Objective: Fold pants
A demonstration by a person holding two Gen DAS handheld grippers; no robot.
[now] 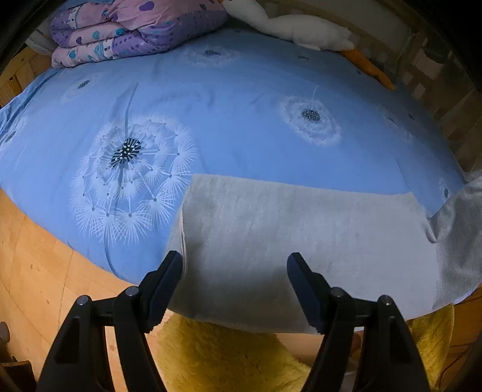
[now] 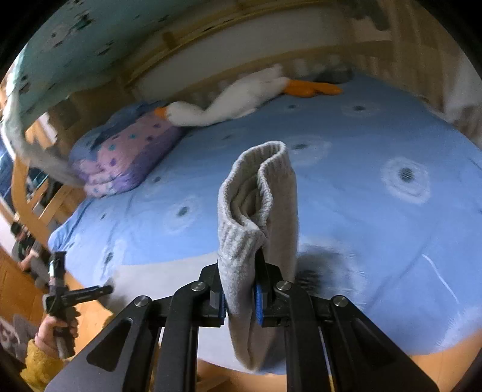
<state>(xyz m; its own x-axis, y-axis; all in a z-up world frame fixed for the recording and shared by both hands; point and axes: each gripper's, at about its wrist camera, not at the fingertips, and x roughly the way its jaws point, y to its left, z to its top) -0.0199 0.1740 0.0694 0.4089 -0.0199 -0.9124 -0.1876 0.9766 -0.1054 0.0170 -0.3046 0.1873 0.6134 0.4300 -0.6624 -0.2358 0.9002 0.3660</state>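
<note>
blue bed sheet (image 1: 241,99) with white dandelion prints fills both views, wooden floor (image 1: 36,271) around the bed edge. folded purple quilt (image 1: 132,30) and a white goose toy (image 1: 301,27) lie at the far side, well beyond both tongs.

grey pants (image 1: 301,241) lie flat at the near bed edge, directly ahead of and partly under the left gripper (image 1: 235,271). its fingers are spread wide, nothing pinched; the left finger (image 1: 168,277) lines up with the pants' left edge, contact can't be told. yellow fuzzy fabric (image 1: 229,355) shows below the tongs, under the bed edge.

right gripper (image 2: 241,298) is pressed together on the pants' ribbed cuff or waistband end (image 2: 256,205), cloth pinched between the blue pads (image 2: 258,304). the clamped end stands up ahead of the tongs, folded on itself, raised off the sheet; the rest hangs down below the fingers.

right view, low left of the tongs: the person's hand (image 2: 57,328) in a yellow sleeve (image 2: 39,365) grips the left tool. background there is blurred.
</note>
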